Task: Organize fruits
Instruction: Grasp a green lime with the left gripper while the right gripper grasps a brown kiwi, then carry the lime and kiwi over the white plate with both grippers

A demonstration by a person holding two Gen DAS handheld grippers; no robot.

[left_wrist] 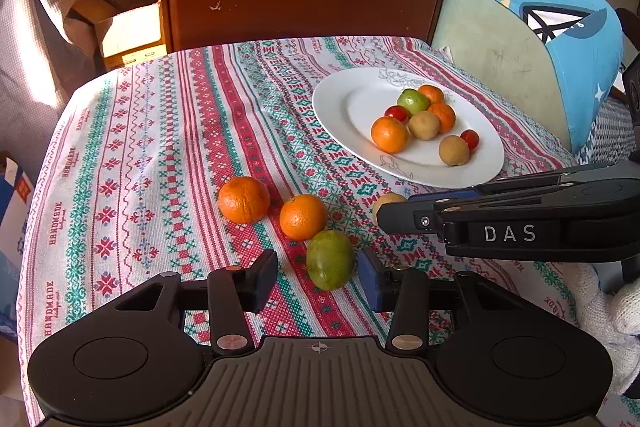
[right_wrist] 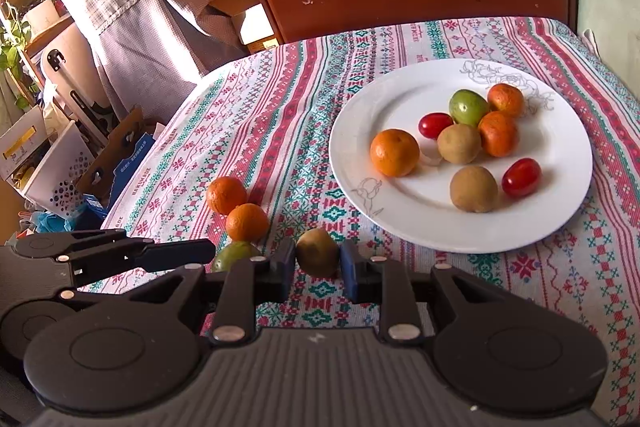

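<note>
Right gripper (right_wrist: 318,269) clenched on kiwi (right_wrist: 317,251); plate (right_wrist: 400,227) ahead-right. Left gripper (left_wrist: 318,281) released, straddling green fruit (left_wrist: 330,259).

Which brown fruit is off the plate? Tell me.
The brown fruit gripped between the right hand-held gripper's fingers, on the cloth. The other two sit on the plate.
</note>
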